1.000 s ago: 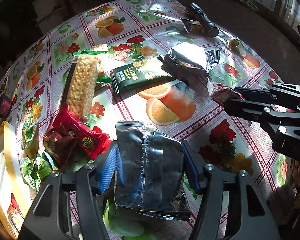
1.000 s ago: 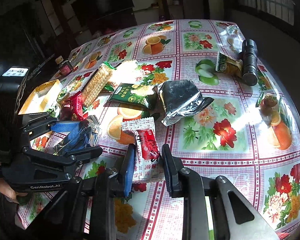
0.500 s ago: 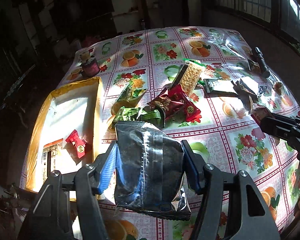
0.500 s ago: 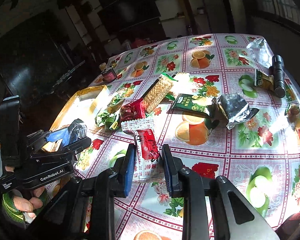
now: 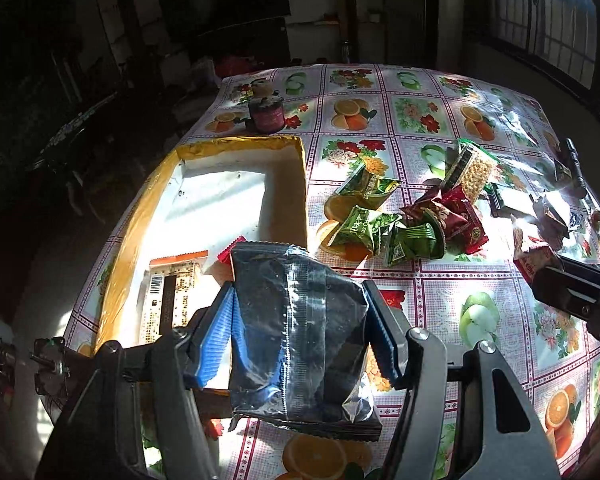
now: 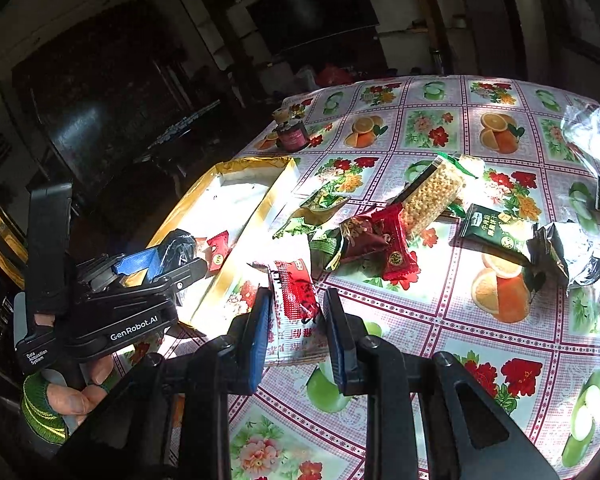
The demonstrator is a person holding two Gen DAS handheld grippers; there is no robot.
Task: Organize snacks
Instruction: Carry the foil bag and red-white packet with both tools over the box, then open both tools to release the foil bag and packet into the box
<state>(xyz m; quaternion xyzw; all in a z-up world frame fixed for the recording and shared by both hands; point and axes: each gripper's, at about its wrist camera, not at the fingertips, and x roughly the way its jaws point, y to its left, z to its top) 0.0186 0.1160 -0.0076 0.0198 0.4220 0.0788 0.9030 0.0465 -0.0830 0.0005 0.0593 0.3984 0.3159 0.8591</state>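
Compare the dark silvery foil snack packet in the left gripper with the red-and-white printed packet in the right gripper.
The dark silvery foil snack packet is wide and plain; the red-and-white printed packet is narrower and lettered. The left gripper stands spread wide, the right gripper closer. Both packets are clamped and held above the table.

Dim room; sunlit window (image 5: 548,20), dark shelving (image 6: 312,12).

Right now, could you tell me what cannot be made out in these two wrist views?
- Left wrist view: the silver foil packet in the left gripper hides part of the yellow box floor behind it.
- Left wrist view: the right gripper is cut off by the right edge.
- Right wrist view: print on the red-and-white packet in the right gripper is unreadable.
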